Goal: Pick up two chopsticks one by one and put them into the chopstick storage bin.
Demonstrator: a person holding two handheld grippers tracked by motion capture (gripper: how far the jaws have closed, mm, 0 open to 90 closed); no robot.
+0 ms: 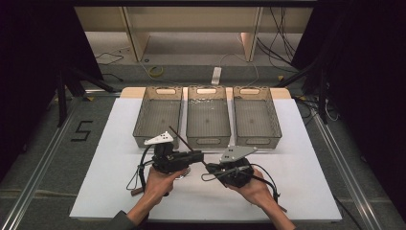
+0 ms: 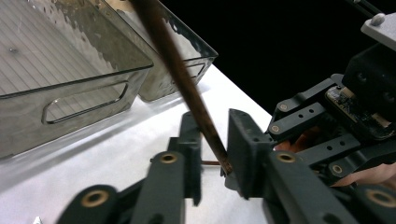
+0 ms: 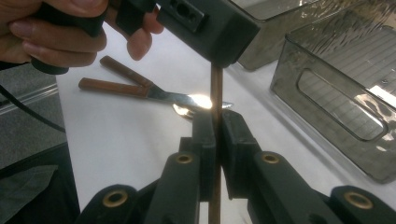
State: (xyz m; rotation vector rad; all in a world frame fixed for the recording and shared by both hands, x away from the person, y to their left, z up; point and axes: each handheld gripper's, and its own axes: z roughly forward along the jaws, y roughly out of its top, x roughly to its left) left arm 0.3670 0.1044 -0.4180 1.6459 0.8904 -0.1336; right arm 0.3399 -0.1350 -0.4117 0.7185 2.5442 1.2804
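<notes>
Right tongs (image 3: 217, 140) clamped on brown stick (image 3: 216, 88), left tongs (image 2: 212, 154) gripping it too

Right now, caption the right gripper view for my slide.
Right gripper clamps a brown stick upright, cutlery lying behind on the white table.

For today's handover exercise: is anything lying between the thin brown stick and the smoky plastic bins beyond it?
Nothing visible: the thin brown stick, held by both grippers, has bare white table up to the three smoky bins.
</notes>
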